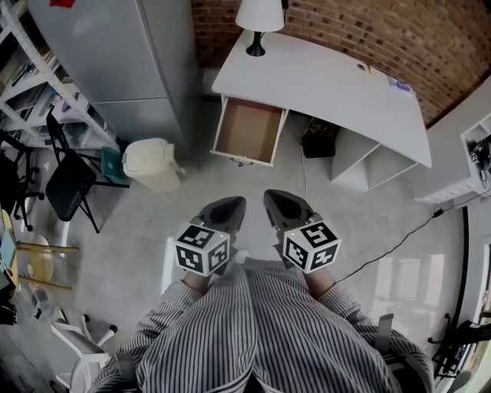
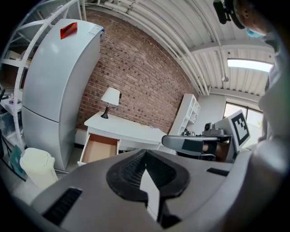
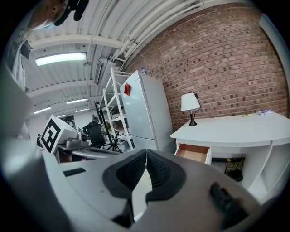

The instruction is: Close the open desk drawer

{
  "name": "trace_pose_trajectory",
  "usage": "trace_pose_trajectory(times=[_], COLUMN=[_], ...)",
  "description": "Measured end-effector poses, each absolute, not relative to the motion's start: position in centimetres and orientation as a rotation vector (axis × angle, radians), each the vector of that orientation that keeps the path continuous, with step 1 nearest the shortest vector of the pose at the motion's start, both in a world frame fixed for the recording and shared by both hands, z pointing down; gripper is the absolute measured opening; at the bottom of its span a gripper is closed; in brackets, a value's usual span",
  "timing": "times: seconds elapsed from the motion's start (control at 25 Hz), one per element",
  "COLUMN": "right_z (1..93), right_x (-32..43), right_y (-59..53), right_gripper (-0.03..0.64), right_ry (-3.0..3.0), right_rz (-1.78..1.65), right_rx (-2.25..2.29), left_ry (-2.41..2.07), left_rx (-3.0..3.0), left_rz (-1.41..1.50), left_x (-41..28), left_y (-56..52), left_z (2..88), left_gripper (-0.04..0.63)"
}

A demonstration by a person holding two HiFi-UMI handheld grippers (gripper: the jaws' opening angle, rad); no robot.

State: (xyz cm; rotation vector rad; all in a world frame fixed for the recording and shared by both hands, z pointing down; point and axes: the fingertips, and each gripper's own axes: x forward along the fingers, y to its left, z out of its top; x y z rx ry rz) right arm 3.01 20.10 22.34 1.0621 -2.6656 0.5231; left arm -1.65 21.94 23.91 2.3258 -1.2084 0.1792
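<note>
A white desk [image 1: 337, 84] stands against the brick wall. Its left drawer [image 1: 247, 130] is pulled out, and the brown inside is bare. The drawer also shows in the left gripper view [image 2: 97, 149] and the right gripper view [image 3: 194, 153]. Both grippers hang close to my body, well short of the desk. My left gripper [image 1: 229, 206] is shut with nothing in it, jaws meeting at the tip [image 2: 145, 153]. Beside it, my right gripper [image 1: 278, 198] is shut and empty too [image 3: 146, 152].
A lamp [image 1: 258, 19] stands on the desk's left end. A grey fridge [image 1: 126, 61] is left of the desk, with a cream bin [image 1: 151, 163] and a black chair [image 1: 69, 180] nearby. A black bag [image 1: 318, 140] and a cable [image 1: 399, 238] lie by the desk.
</note>
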Motion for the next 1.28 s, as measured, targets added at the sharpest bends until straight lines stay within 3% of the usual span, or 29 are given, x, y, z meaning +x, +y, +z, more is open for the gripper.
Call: trace_pose_trajectory(times=[1.28], right_z=[25.3], right_x=[4.2], right_y=[8.5], right_gripper=[0.017], right_ry=[-2.648], right_rz=[0.663], right_rx=[1.142], left_ry=[-1.185], left_rx=[2.266], left_rz=[0.254], left_x=[-2.7], left_y=[8.9], left_z=[26.8], left_gripper=[0.012])
